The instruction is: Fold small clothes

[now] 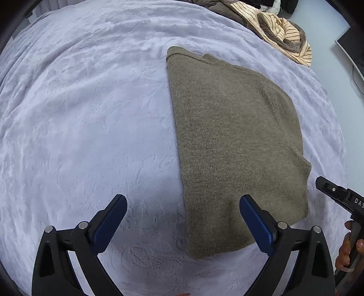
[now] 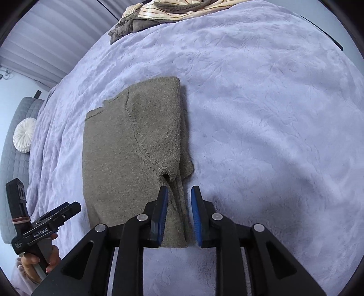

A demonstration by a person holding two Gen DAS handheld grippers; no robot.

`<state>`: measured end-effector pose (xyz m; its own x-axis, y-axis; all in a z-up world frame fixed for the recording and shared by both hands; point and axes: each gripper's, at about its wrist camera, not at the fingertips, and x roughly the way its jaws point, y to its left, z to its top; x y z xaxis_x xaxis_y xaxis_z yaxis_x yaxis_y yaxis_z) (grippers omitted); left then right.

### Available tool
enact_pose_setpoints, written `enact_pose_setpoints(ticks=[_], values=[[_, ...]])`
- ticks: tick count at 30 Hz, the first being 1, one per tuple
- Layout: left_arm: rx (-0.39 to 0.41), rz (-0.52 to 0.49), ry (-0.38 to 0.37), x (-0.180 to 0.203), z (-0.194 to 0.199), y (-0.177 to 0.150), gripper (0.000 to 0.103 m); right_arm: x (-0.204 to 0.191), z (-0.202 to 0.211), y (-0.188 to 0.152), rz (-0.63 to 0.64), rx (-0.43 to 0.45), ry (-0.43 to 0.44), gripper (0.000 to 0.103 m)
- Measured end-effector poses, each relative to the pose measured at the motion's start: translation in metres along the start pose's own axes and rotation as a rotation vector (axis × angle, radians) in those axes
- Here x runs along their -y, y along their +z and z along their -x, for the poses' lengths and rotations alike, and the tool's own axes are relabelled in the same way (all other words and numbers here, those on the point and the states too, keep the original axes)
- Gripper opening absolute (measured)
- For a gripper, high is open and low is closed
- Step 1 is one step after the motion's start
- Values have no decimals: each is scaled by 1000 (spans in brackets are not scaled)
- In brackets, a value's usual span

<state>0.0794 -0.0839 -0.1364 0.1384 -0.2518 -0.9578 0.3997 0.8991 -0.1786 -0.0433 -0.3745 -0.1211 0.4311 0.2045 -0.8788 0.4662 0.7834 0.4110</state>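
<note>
An olive-brown knit sweater (image 1: pixel 234 141) lies folded into a long rectangle on a lavender plush blanket (image 1: pixel 91 113). My left gripper (image 1: pixel 183 200) hovers wide open over the sweater's near left edge, and its pads touch nothing. In the right wrist view a sleeve (image 2: pixel 154 118) lies folded over the body of the sweater (image 2: pixel 113 170). My right gripper (image 2: pixel 179 190) stands over the near right corner. Its blue pads are a little apart, and a ridge of the fabric lies loose between them.
A heap of cream striped and brown clothes (image 1: pixel 284 36) sits at the blanket's far edge, also seen as clothes (image 2: pixel 159 13) in the right wrist view. A white round cushion (image 2: pixel 24 136) rests on grey upholstery at the left. A person's hand (image 2: pixel 34 261) holds the left tool.
</note>
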Motion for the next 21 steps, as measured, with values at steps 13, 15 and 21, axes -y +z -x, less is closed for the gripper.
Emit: enact_pose_setpoints(ticks=[13,15,21], values=[[-68,19,54,-4,-21,0,99,15,-5,6,-21,-7,47,65],[-76,24,52,-4,-24,3,99,20,-7,9,-34,-18,56,65],[-72,22,43,-5,-30,10,99,32,-16,14,-64,-45,80,65]])
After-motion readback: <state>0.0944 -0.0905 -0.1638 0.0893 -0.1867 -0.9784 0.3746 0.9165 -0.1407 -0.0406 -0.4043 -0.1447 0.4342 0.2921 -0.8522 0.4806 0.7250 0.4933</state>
